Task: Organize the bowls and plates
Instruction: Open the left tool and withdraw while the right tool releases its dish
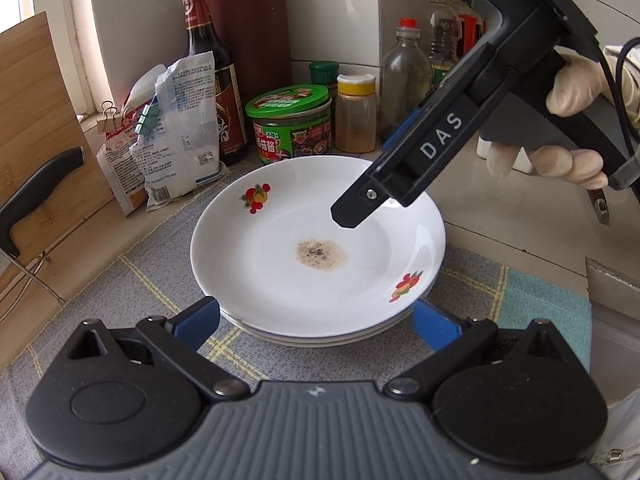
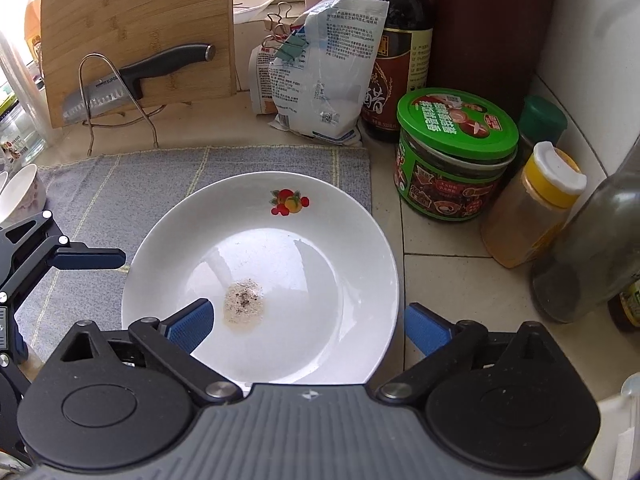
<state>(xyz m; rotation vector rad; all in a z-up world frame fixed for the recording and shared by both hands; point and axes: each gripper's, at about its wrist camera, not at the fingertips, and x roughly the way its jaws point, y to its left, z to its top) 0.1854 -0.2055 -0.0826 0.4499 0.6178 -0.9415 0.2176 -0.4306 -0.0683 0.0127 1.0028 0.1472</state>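
Note:
A stack of white plates (image 1: 280, 280) with fruit prints sits on a grey checked mat (image 1: 132, 280). The top plate (image 2: 320, 280) has a brownish speckled stain at its centre. My left gripper (image 1: 318, 322) is open, its blue fingers (image 1: 204, 320) standing on either side of the stack's near rim. My right gripper (image 2: 310, 326) is open too, one finger over the plate's inside and the other outside its rim, holding nothing. In the left wrist view the right gripper (image 1: 372, 176) slants down over the far right rim, held by a gloved hand (image 1: 576, 80). A white bowl (image 2: 22, 196) stands at the mat's left edge.
Behind the plates stand a green-lidded jar (image 1: 290, 128), a yellow-capped spice jar (image 1: 356, 116), a dark sauce bottle (image 2: 400, 60), clipped bags (image 2: 320, 72) and glass bottles (image 1: 406, 80). A knife (image 2: 132, 80) rests on a wire rack against a bamboo cutting board (image 2: 136, 20).

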